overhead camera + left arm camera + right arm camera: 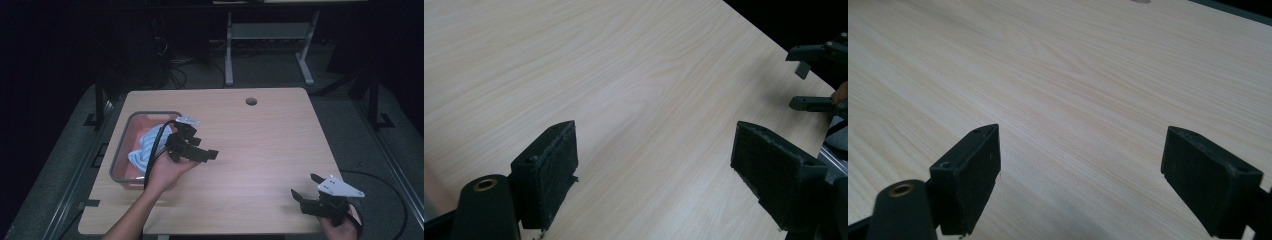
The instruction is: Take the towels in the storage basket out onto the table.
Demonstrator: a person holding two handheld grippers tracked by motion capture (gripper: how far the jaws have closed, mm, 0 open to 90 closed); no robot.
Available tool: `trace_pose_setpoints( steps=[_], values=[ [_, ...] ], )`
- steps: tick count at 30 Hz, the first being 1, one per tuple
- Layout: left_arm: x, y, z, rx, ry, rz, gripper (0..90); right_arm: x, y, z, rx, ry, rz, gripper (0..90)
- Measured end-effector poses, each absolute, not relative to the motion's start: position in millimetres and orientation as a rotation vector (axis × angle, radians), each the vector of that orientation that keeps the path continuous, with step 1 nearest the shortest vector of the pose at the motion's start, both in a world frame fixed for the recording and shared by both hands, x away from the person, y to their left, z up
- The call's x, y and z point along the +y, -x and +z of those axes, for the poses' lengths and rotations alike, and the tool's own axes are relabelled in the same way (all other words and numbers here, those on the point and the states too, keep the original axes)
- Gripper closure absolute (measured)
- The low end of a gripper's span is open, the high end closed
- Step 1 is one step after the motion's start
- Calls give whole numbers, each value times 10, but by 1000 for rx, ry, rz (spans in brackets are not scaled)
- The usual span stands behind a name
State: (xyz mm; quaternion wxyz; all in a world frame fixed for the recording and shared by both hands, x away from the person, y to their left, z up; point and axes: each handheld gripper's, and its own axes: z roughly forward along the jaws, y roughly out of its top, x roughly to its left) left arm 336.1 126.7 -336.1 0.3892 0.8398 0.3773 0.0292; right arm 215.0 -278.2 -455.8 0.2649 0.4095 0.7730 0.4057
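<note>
left claw (202, 150): jaws wide apart, held palm-up | right claw (302, 189): jaws wide apart

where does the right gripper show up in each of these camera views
High view: right gripper at bottom right, near the table's front edge.
Left gripper view: far off at the right edge.
Right gripper view: its own jaws rise from the bottom.
Shared landmark: light wooden table.
</note>
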Motion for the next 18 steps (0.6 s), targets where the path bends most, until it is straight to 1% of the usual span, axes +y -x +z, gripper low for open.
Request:
trace_pose_setpoints(
  steps=[8,18],
  values=[
    [1455,-3371,-3276,990,-2124,108,183,-2775,-2160,-4567,2091,-1102,1093,156],
    [1863,-3458,-3260,1093,-2080,146,198,-2779,-2161,-4569,2093,-1101,1086,156]
  ],
)
